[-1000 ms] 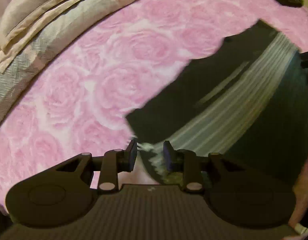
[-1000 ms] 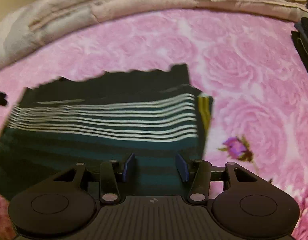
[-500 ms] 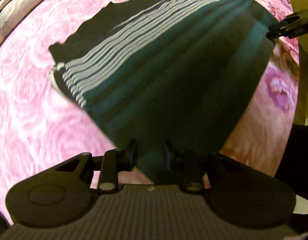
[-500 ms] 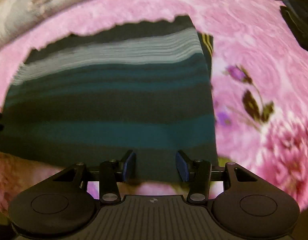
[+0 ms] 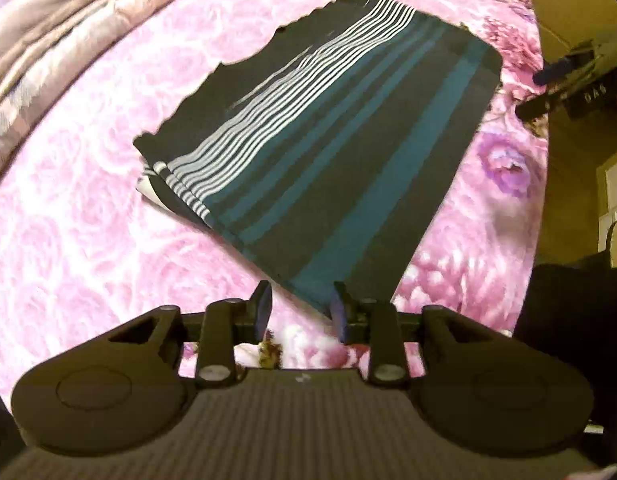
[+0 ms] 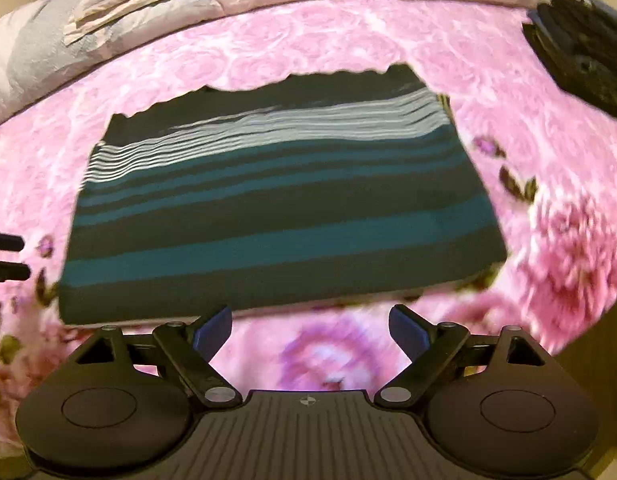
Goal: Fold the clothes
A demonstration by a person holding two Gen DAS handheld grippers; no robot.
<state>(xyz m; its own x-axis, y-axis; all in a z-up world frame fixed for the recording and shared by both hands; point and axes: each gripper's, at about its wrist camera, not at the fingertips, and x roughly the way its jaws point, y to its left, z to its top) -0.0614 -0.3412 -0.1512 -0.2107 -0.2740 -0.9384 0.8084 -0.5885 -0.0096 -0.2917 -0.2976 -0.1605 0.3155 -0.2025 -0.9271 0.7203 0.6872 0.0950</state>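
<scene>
Clothes first: we see one folded garment (image 6: 276,208), dark with teal bands and thin white stripes, lying flat on the pink rose-patterned bedspread (image 6: 348,52).

On our left side, the left gripper (image 5: 302,308) points down at the near corner of the garment. Its jaws are narrow and opening; the corner shows in the gap between them, but the pads do not press on it, and pink bedspread shows between the fingers lower down. In this view the garment runs away from the gripper at a slant, its white stripes toward the far left edge. A rumpled beige blanket (image 5: 56,24) lies along the far edge of the bed.

On our right side, the right gripper (image 6: 310,326) has its jaws wide and opening, with nothing between them but bedspread. The garment's near edge lies just beyond its fingertips. A dark object (image 6: 584,60) sits at the far right of the bed; we cannot tell what it is.
</scene>
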